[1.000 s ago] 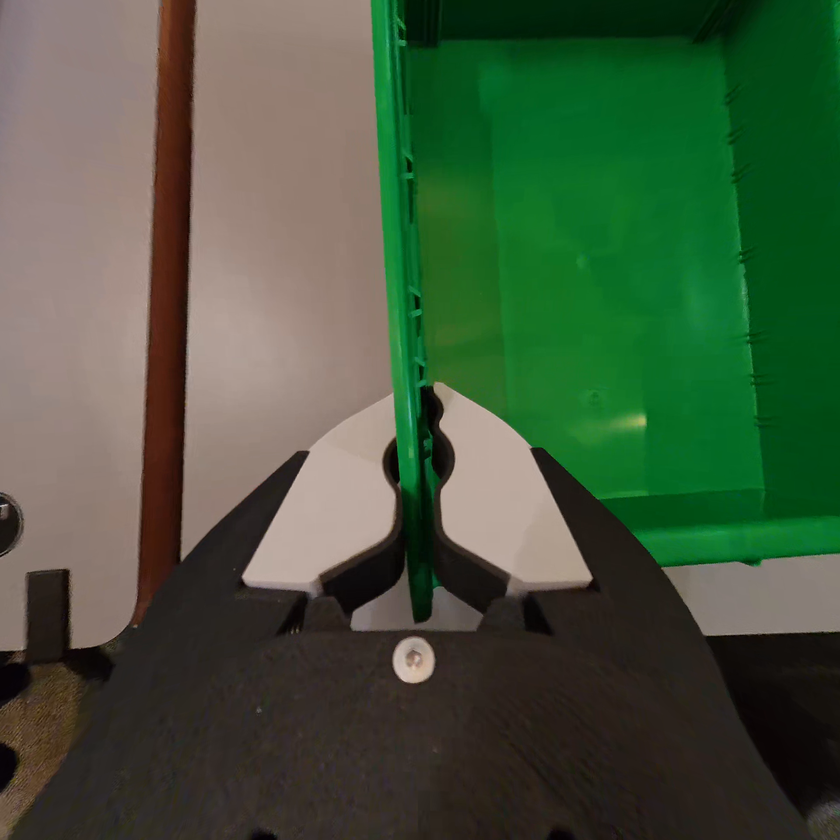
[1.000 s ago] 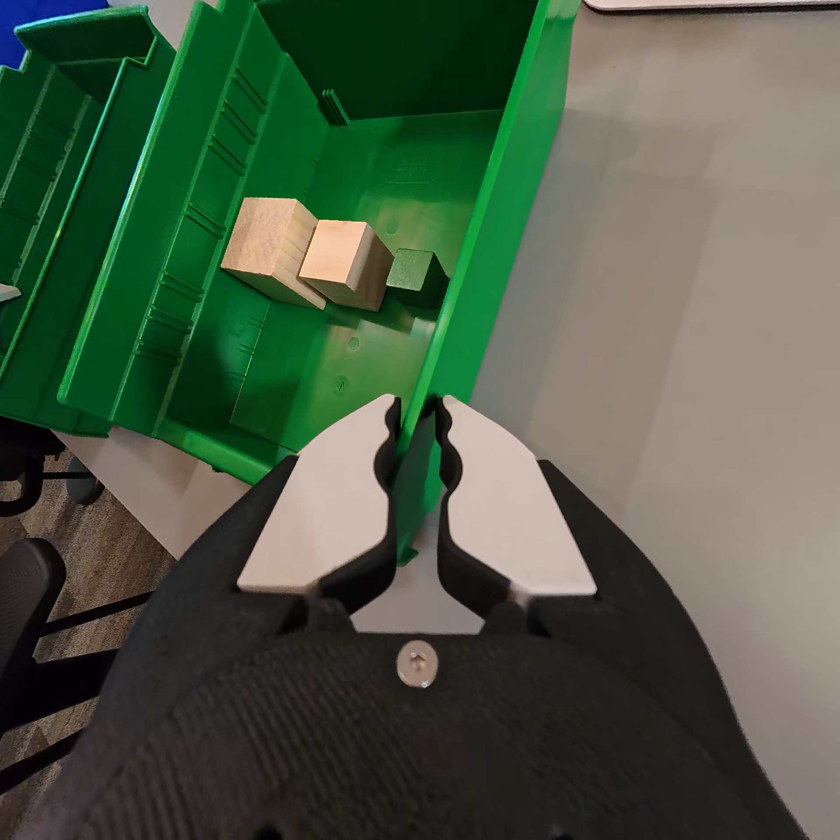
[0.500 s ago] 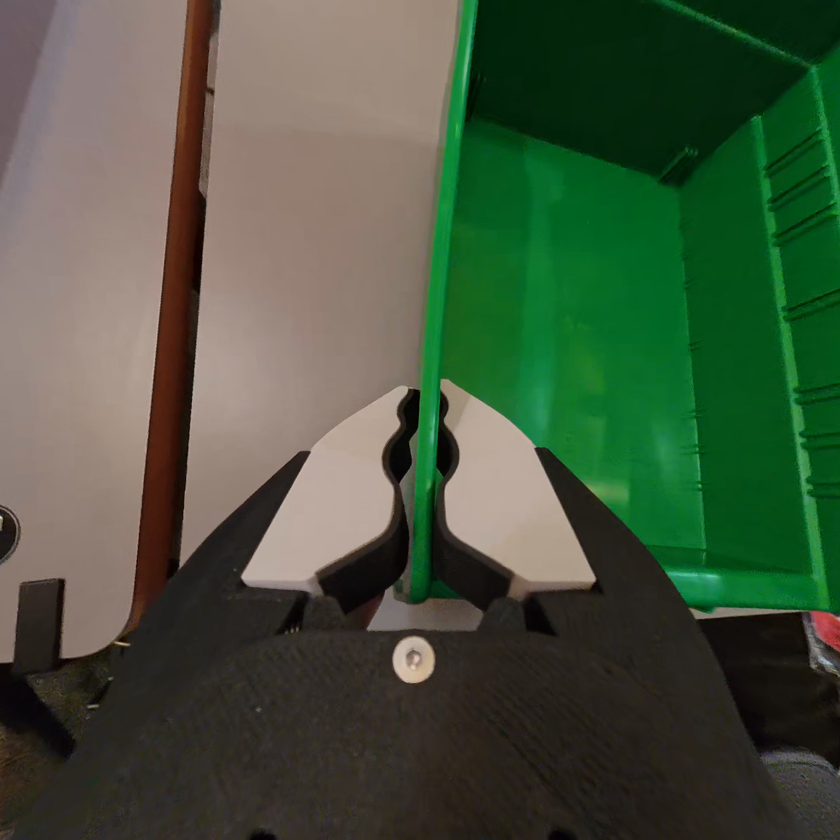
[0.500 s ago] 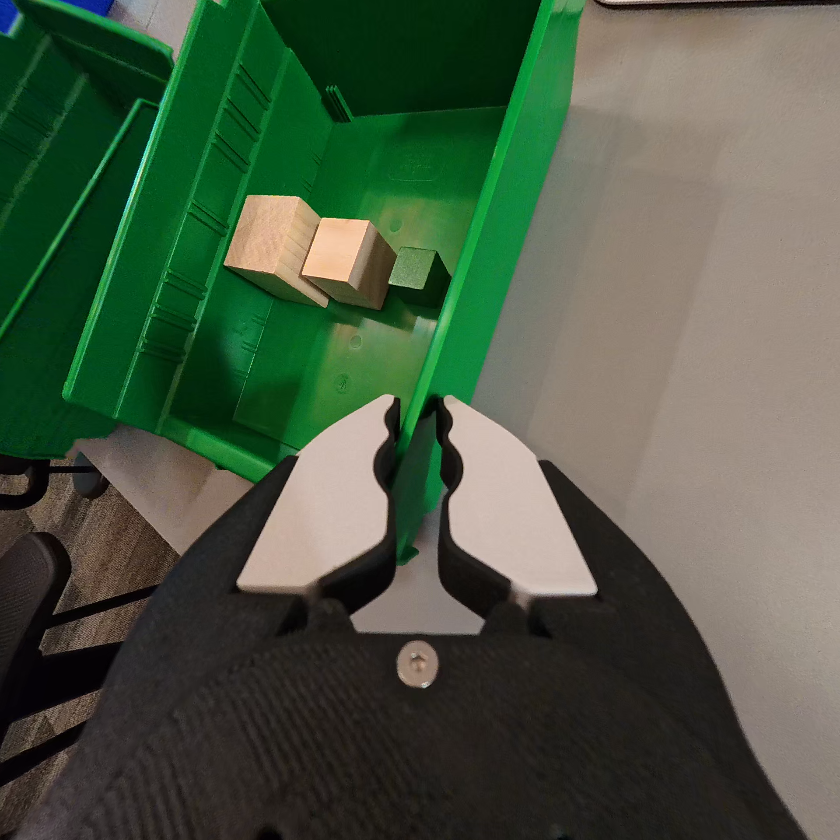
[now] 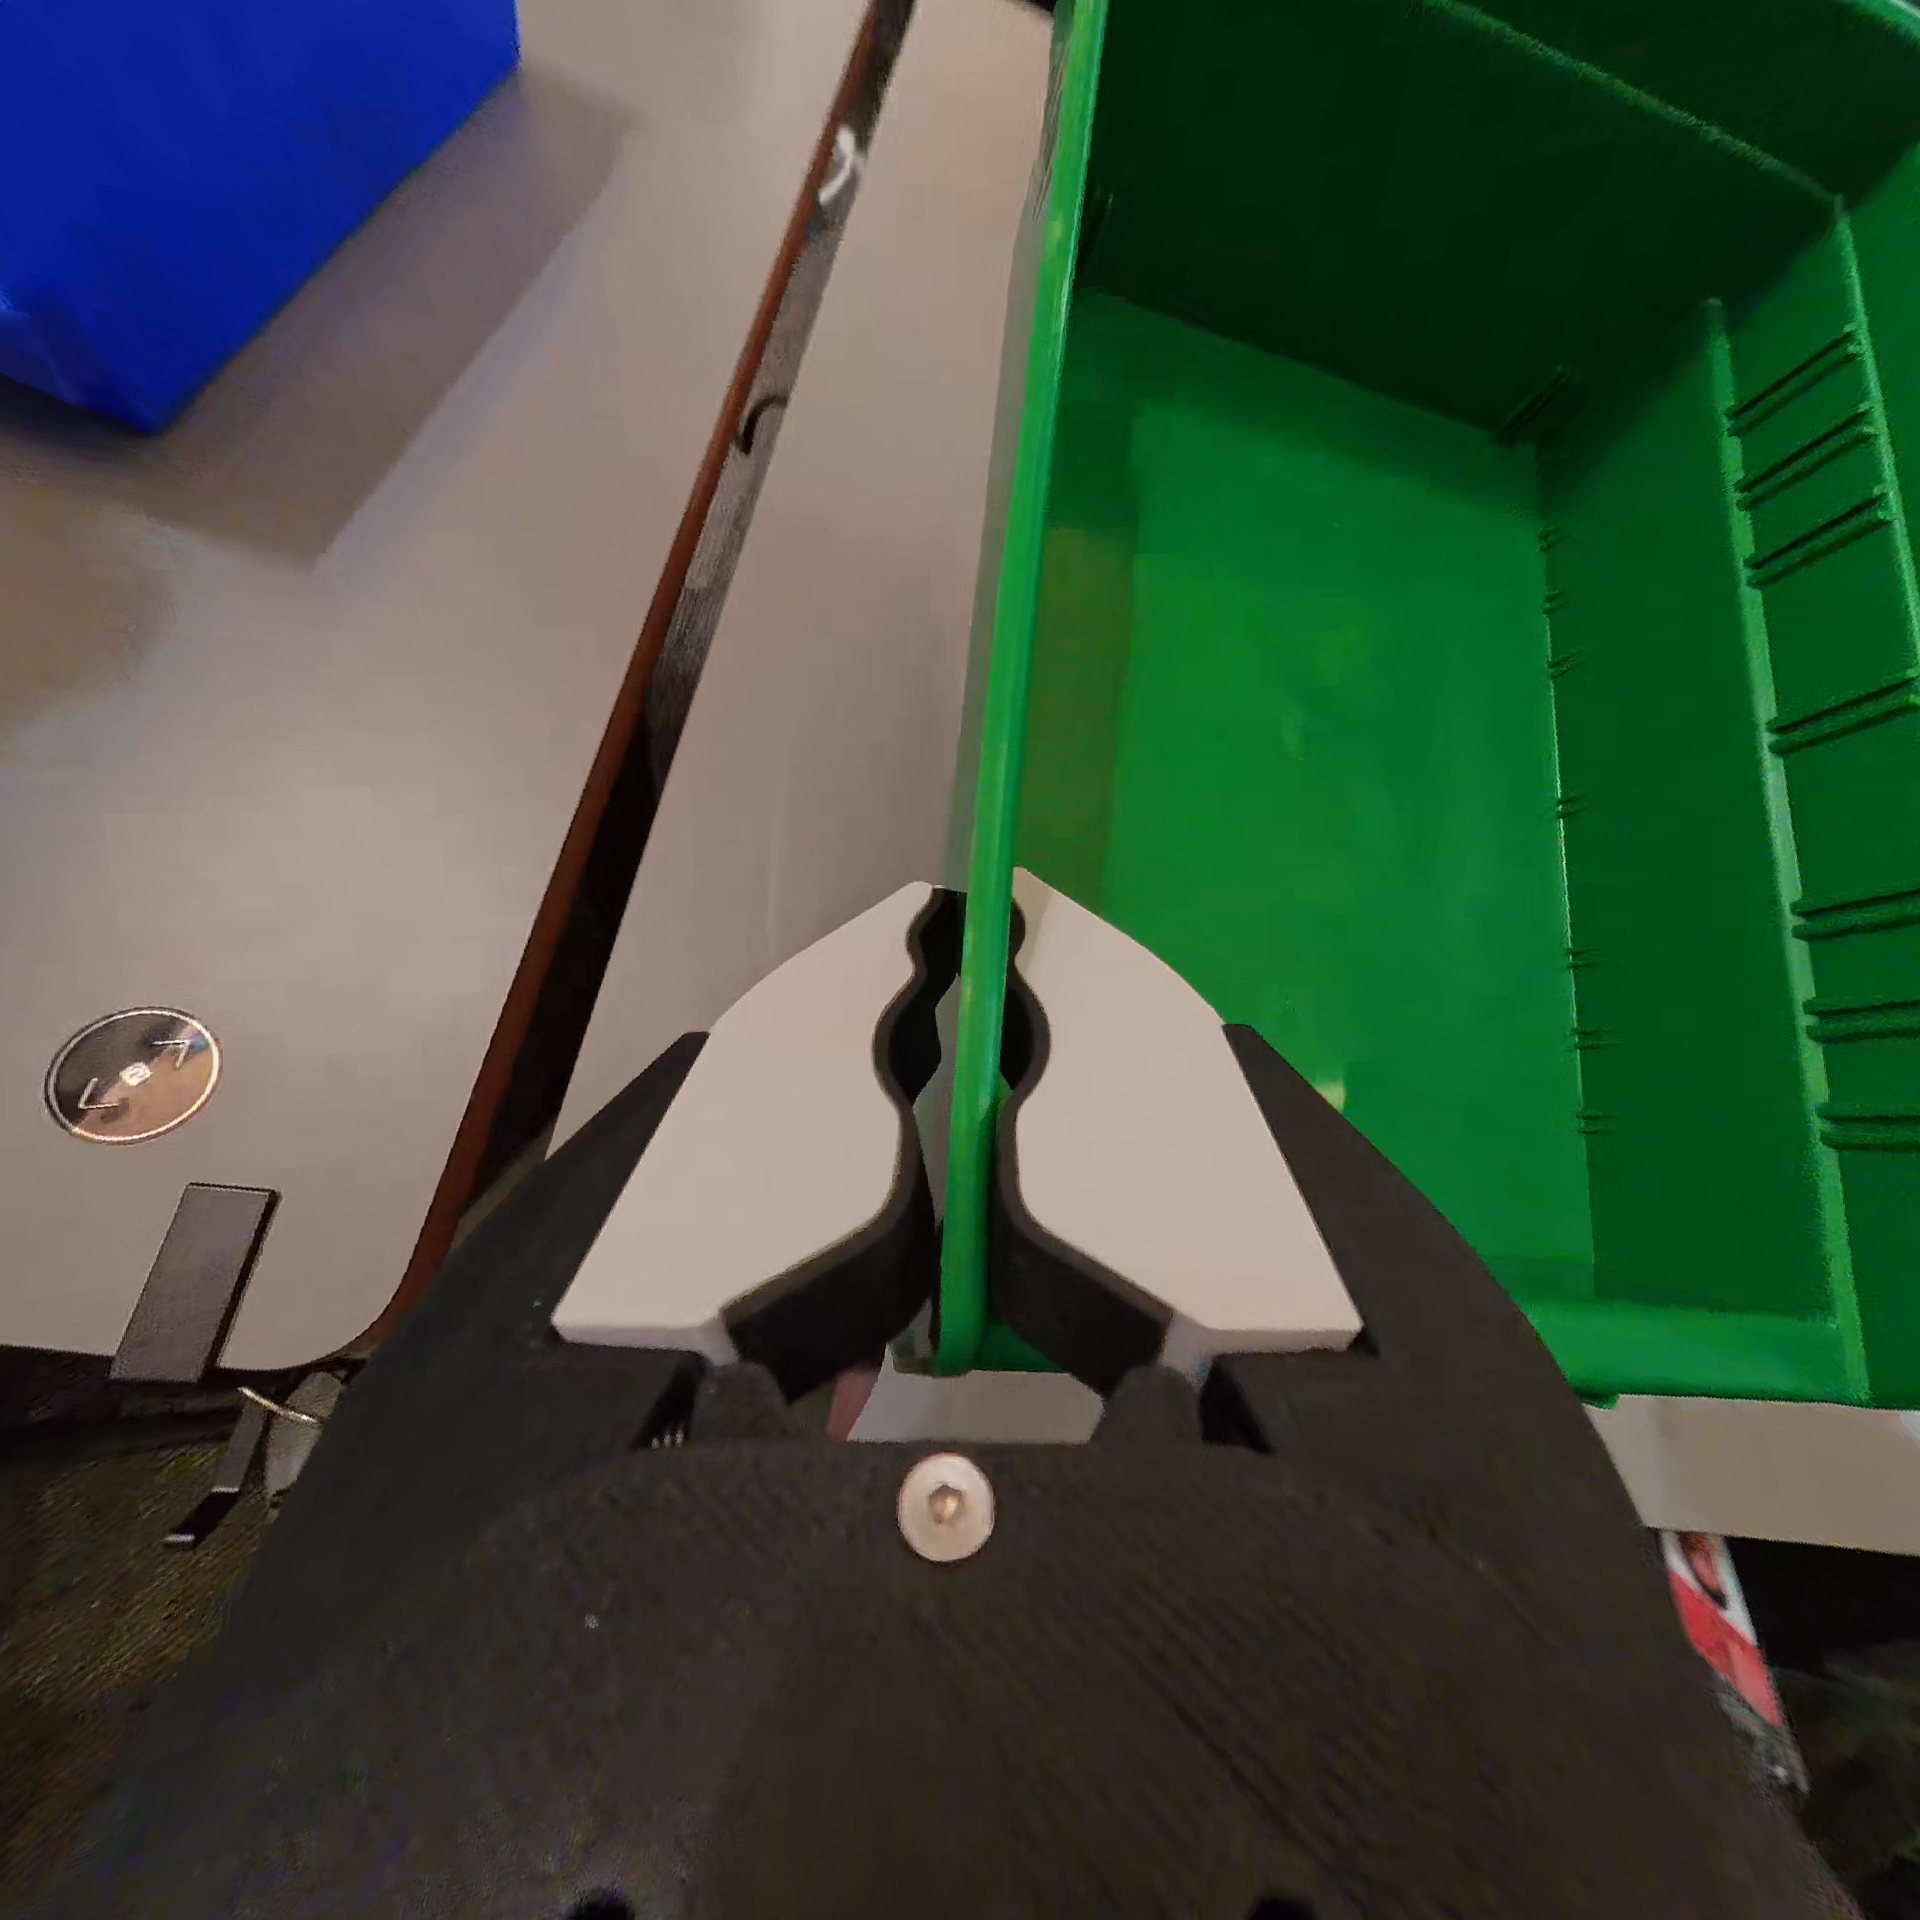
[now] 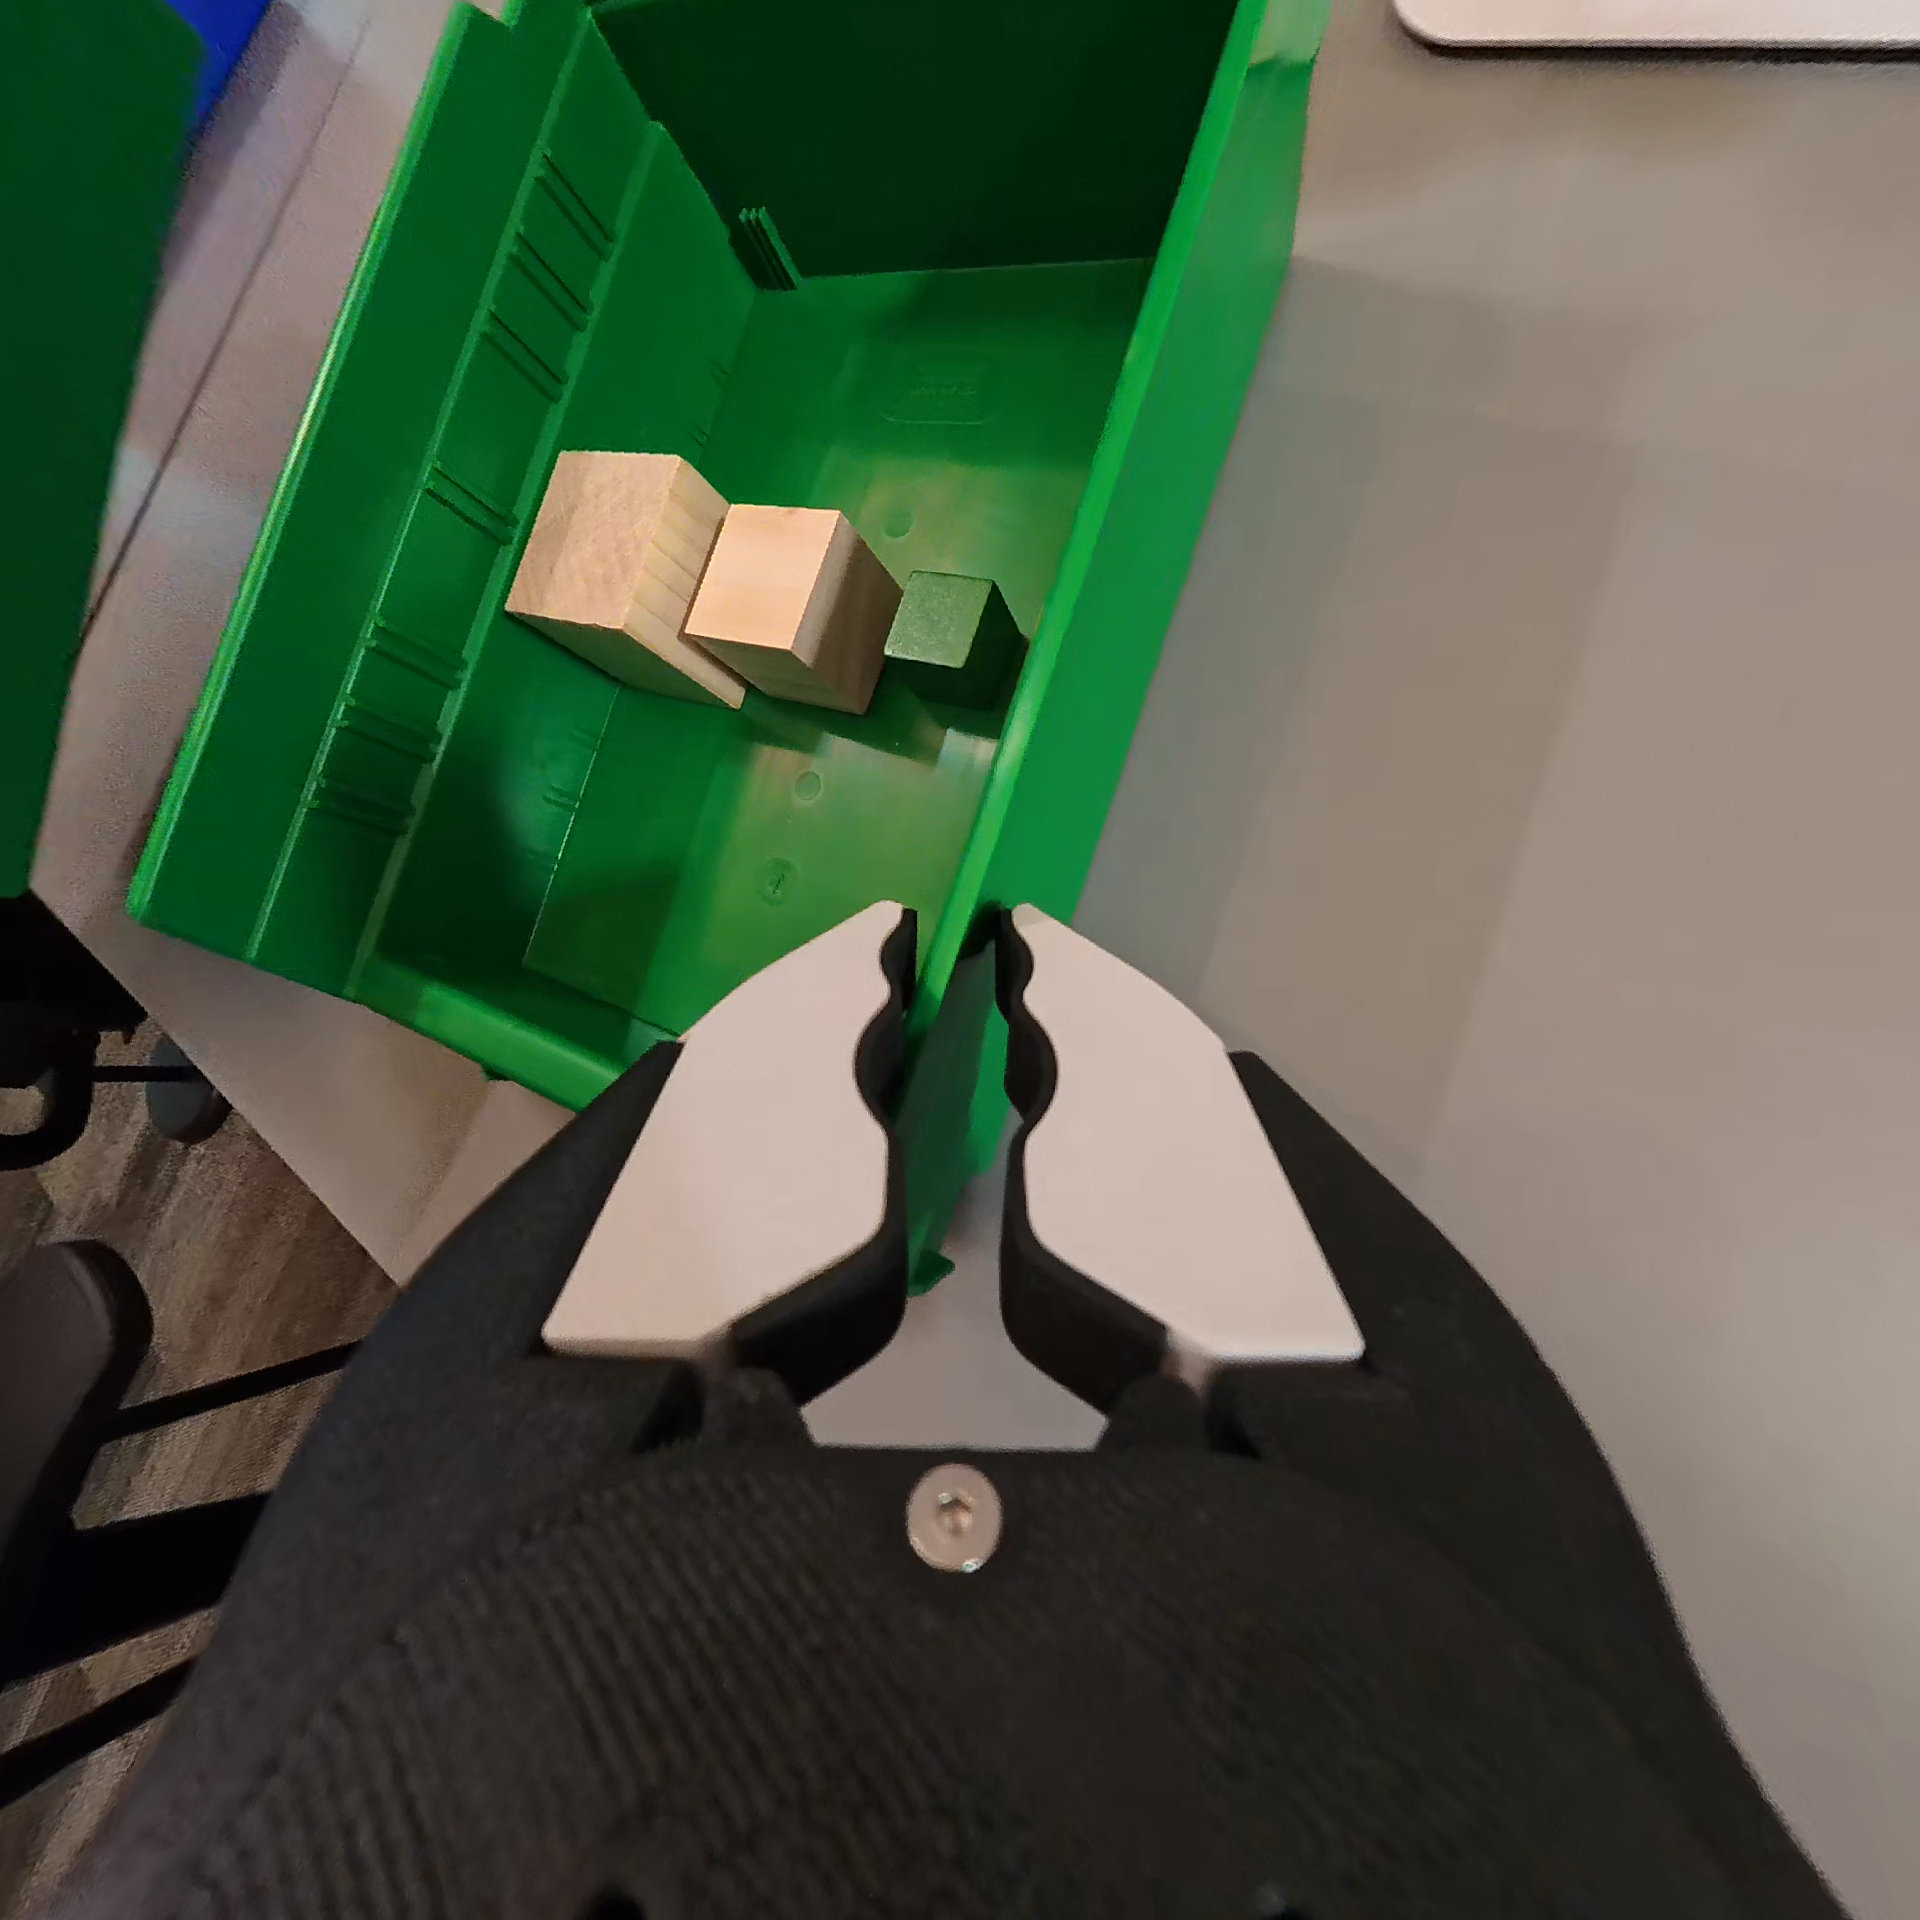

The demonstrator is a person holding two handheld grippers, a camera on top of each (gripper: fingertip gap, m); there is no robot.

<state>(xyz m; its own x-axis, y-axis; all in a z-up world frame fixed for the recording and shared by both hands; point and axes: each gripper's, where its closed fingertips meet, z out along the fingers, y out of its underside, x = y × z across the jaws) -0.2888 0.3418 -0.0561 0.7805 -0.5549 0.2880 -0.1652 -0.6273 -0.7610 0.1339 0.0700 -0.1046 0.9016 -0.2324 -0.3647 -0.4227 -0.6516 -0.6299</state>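
Two grippers each clamped a green bin by a side wall. Nearest the left camera, the left gripper had its jaws nearly closed, both pads pressing the left wall of an empty green bin standing on a grey table. Beyond lay a brown table edge, a round metal disc and, farthest, a blue block.

Nearest the right camera, the right gripper pinched the right wall of a second green bin, jaws slightly wider. Inside sat two wooden blocks, one larger touching one smaller, with a dark green cube just beside the gripped wall. Another green bin showed at far left.
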